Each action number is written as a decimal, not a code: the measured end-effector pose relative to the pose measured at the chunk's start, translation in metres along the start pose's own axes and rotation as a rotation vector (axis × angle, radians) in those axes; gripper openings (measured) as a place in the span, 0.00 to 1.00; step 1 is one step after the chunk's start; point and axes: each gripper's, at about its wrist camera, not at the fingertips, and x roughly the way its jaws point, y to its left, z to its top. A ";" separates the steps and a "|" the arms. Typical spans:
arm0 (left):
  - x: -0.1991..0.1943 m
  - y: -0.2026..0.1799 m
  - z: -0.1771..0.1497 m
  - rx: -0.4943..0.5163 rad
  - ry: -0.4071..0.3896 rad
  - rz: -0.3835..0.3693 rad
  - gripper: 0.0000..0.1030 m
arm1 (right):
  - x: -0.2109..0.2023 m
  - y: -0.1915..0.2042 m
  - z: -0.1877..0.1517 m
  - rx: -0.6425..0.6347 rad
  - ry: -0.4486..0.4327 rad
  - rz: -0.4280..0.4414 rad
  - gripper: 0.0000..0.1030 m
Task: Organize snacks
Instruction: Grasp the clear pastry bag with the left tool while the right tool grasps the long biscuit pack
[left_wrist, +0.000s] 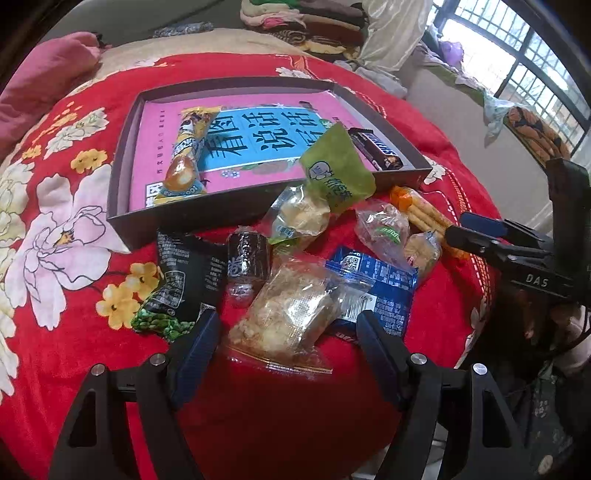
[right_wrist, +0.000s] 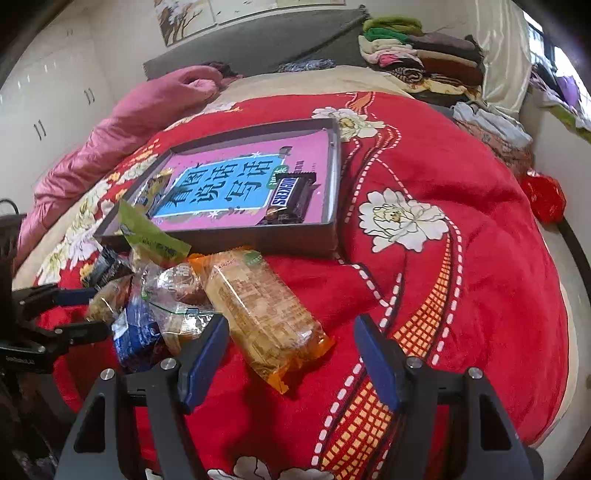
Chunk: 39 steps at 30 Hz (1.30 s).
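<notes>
A dark shallow box (left_wrist: 122, 155) with a pink and blue book in its bottom lies on the red flowered blanket. In it are a yellow snack tube (left_wrist: 186, 151) and a Snickers bar (left_wrist: 376, 147); a green packet (left_wrist: 336, 170) leans over its front wall. A heap of snack packets lies in front. My left gripper (left_wrist: 288, 328) is open around a clear packet of pale pieces (left_wrist: 284, 314). My right gripper (right_wrist: 291, 336) is open around the end of an orange cracker packet (right_wrist: 266, 314). The box (right_wrist: 332, 221) and Snickers bar (right_wrist: 291, 195) also show in the right wrist view.
Black packet (left_wrist: 184, 280), dark roll (left_wrist: 247, 258), blue packet (left_wrist: 384, 288) and clear wrapped cakes (left_wrist: 384, 229) lie in the heap. A pink quilt (right_wrist: 122, 122) lies at the far left, folded clothes (right_wrist: 417, 55) at the back. The bed edge falls off at the right.
</notes>
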 end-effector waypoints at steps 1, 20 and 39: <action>0.000 0.000 0.000 0.004 -0.003 -0.003 0.75 | 0.002 0.001 0.000 -0.007 0.004 -0.002 0.68; 0.018 0.007 0.007 -0.023 0.004 -0.088 0.63 | 0.034 0.010 0.010 -0.113 0.007 0.022 0.68; 0.020 0.015 0.006 -0.083 0.031 -0.174 0.48 | 0.024 -0.008 0.013 -0.046 -0.035 0.032 0.34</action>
